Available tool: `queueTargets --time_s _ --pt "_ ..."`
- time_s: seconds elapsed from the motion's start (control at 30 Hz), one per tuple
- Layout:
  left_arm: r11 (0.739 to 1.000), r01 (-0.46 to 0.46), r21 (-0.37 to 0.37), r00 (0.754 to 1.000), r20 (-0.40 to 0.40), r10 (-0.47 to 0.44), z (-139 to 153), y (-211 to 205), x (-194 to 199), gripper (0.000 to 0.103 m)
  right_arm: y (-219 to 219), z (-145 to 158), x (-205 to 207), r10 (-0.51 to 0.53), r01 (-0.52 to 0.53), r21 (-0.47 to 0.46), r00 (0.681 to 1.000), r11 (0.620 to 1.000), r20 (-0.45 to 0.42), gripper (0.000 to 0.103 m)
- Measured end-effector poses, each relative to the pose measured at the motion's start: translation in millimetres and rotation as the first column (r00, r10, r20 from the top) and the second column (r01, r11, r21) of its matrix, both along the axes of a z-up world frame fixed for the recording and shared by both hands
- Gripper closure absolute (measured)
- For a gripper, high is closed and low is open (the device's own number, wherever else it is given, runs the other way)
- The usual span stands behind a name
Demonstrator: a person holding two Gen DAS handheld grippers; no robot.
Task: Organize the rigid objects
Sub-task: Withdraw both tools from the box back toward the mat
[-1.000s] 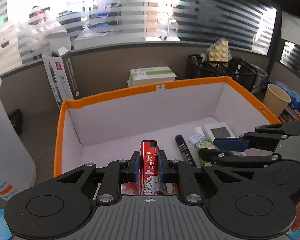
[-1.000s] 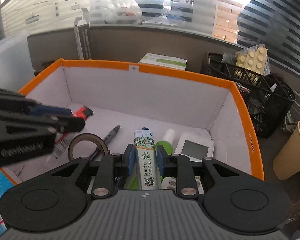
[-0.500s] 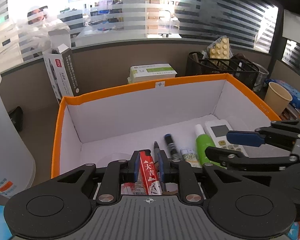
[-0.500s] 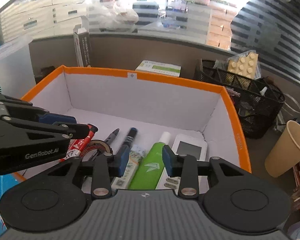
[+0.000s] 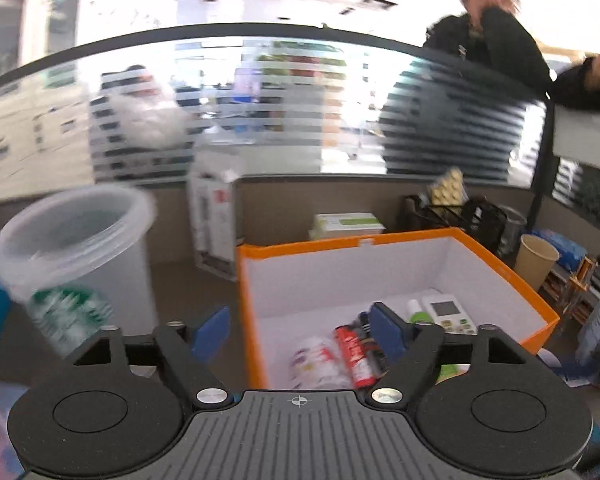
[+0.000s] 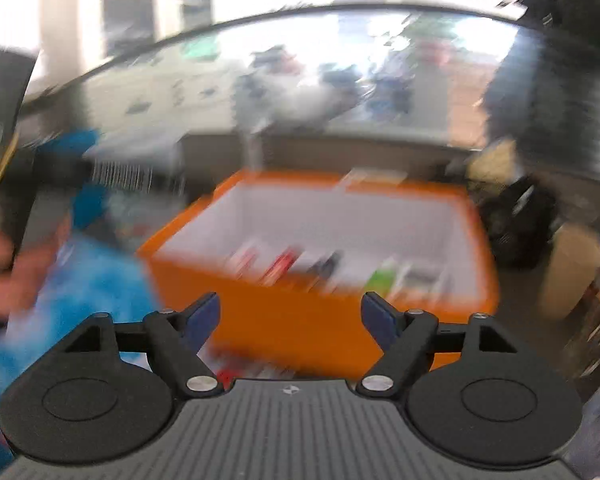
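An orange box [image 5: 380, 242] with white inner walls holds a red lighter [image 5: 354, 354], a dark pen, a green tube [image 5: 418, 315], a white remote [image 5: 448, 314] and a tape roll [image 5: 316, 362]. My left gripper [image 5: 300, 334] is open and empty, above the box's near left corner. In the blurred right wrist view the orange box [image 6: 300, 320] lies ahead, and my right gripper [image 6: 290, 318] is open and empty, short of its near wall.
A clear plastic cup [image 5: 76, 264] stands left of the box. A paper cup [image 5: 536, 260] and a black mesh basket [image 5: 472, 216] stand to the right. A white carton [image 5: 216, 220] and a flat green-and-white box [image 5: 346, 224] stand behind. A blue sheet [image 6: 80, 280] lies at the left.
Both grippers have opened, let go of the lighter and the tube, and pulled back from the box. The lighter and tube now lie inside it. The right wrist view is motion-blurred.
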State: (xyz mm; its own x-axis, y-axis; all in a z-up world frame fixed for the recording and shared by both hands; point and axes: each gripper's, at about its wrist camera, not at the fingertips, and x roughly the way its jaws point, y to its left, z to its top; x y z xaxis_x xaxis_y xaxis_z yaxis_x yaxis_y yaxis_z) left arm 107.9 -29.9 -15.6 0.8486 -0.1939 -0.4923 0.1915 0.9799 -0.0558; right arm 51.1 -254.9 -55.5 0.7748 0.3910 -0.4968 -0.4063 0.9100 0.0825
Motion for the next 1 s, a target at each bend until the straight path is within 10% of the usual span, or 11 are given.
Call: queueTargets --time_s 0.17,0.43,0.73,1.0 --pt "0.999 -0.036 -0.014 0.999 -0.039 0.036 -20.1 22.8 -16.7 0.017 30.5 -46.9 4.2 0.042 -0.054 -0.108 0.993 0.993 -0.110 0.027" --pt "1.000 0.011 0.022 0.990 -0.140 -0.008 -61.2 32.7 -29.5 0.017 -5.2 -52.5 9.6 -0.099 0.091 -0.174 0.994 0.981 -0.038 0.009" --pt "0.999 0.015 0.047 0.981 -0.192 -0.006 -81.6 26.5 -22.8 0.017 -39.7 -77.9 49.6 -0.056 0.050 -0.042 0.982 0.998 -0.178 0.005" --pt "0.999 -0.010 0.045 0.974 -0.226 0.020 -89.9 31.6 -14.0 0.017 20.2 -81.4 -6.7 0.292 -0.307 -0.105 0.946 0.946 -0.137 0.007"
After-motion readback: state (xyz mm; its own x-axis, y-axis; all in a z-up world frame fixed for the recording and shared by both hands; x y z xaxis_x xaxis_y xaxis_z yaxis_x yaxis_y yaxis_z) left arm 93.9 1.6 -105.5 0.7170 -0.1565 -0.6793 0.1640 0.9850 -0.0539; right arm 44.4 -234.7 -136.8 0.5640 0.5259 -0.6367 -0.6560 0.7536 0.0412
